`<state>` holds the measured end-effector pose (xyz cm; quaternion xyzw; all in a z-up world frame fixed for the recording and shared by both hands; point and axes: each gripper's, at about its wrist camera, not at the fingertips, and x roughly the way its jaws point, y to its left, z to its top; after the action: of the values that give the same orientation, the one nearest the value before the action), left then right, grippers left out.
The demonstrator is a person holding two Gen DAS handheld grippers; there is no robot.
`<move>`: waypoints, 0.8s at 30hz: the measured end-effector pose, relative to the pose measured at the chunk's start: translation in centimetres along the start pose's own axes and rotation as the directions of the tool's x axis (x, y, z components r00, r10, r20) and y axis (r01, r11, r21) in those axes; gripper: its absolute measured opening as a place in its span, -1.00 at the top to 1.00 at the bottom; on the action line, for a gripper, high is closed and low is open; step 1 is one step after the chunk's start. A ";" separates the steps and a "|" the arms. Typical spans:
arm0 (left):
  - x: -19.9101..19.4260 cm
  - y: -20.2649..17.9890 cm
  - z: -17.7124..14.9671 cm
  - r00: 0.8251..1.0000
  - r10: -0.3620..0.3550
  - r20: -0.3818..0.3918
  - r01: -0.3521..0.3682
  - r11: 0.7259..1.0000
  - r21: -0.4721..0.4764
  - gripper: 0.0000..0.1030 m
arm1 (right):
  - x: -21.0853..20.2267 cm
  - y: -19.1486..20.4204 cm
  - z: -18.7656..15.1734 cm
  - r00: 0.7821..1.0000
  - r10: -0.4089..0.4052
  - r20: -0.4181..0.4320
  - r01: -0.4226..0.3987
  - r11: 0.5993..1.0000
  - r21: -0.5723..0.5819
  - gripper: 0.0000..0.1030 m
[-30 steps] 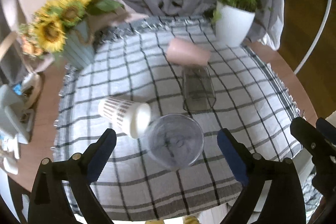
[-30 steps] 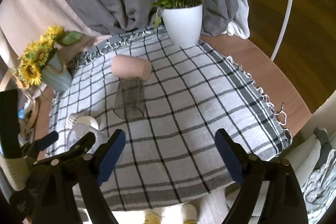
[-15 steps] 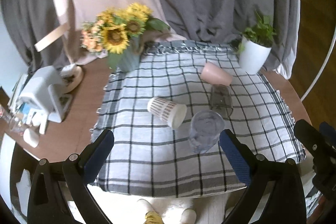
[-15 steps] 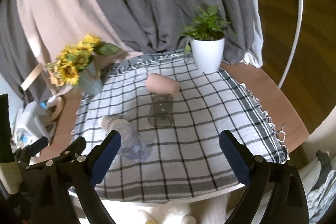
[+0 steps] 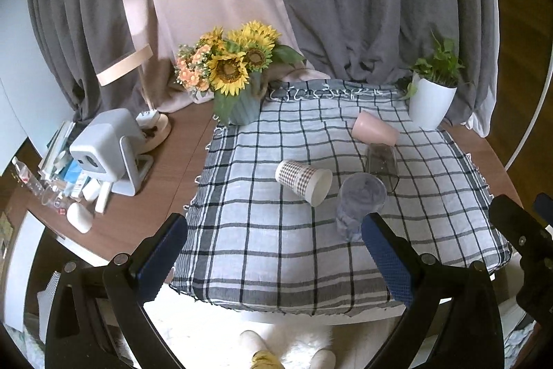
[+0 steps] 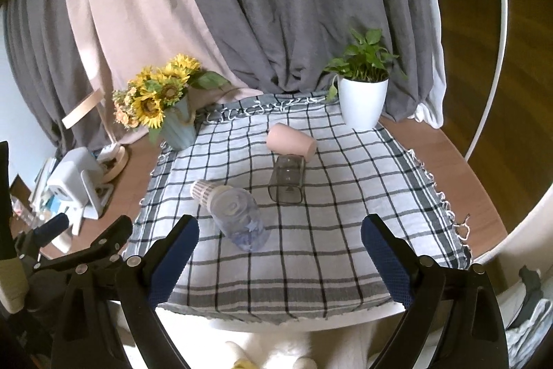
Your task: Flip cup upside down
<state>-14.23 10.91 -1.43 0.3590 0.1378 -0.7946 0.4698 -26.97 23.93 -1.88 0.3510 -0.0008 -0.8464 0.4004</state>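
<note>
A: We hold both tongs, left [image 5: 273, 251] and right [image 6: 278, 251], spread and empty, off the desk [image 6: 449, 161] edge.

B: Agreed. Bluish cup [image 6: 240, 220] stands inverted mid-cloth; others lie tipped, so we've room.

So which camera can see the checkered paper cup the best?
The left wrist view. There the checkered paper cup lies on its side in the open, pattern and white rim both clear. In the right wrist view, the bluish clear cup covers most of it, so only its patterned end peeks out.
</note>
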 end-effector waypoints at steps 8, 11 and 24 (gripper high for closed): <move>-0.5 0.0 0.0 1.000 -0.002 0.011 0.002 1.000 0.002 -0.99 | -0.5 0.1 -0.1 1.000 -0.006 0.015 0.006 1.000 -0.002 -0.84; -0.5 0.0 0.0 1.000 0.006 0.011 -0.006 1.000 0.001 -0.99 | -0.5 0.0 0.0 1.000 -0.004 0.015 0.004 1.000 0.001 -0.84; -0.8 0.4 0.3 0.999 0.034 0.022 -0.034 0.999 -0.004 -0.99 | -0.6 -0.1 0.0 1.000 -0.010 0.012 0.010 1.000 0.014 -0.85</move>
<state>-13.80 11.02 -0.63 0.3515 0.1282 -0.7902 0.4854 -26.80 24.38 -1.59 0.3485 -0.0075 -0.8505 0.3939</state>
